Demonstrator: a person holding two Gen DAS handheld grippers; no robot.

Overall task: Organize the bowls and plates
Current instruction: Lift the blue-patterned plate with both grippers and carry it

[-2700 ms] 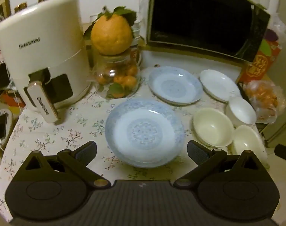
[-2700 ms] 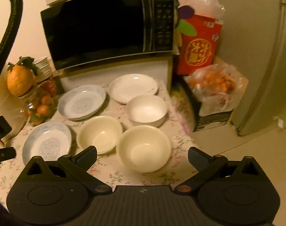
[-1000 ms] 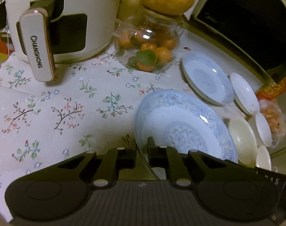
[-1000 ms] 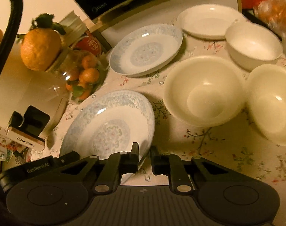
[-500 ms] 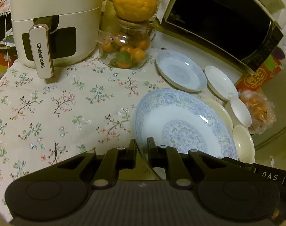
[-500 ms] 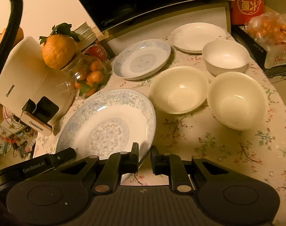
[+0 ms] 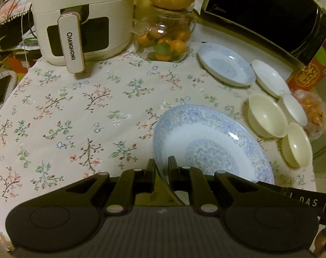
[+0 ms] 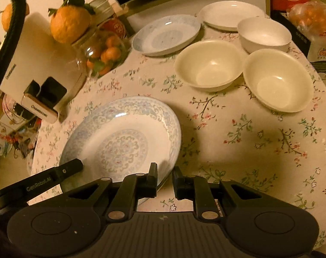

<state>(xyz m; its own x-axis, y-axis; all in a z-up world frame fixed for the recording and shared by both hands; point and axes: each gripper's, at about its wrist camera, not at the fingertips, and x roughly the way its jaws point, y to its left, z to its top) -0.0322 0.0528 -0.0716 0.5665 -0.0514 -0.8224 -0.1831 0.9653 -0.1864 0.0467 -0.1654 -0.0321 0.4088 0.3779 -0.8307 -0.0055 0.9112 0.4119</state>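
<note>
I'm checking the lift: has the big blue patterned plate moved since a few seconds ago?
Yes. The big blue patterned plate, clamped by both grippers, has shifted away from the cream bowl it lay beside, toward the air fryer side.

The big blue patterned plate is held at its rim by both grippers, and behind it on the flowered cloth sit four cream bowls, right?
Not quite: there are three bowls, not four. The right wrist view shows two cream bowls and a whiter one. The rest holds: the blue patterned plate is pinched at its rim by the left gripper and the right gripper.
</note>
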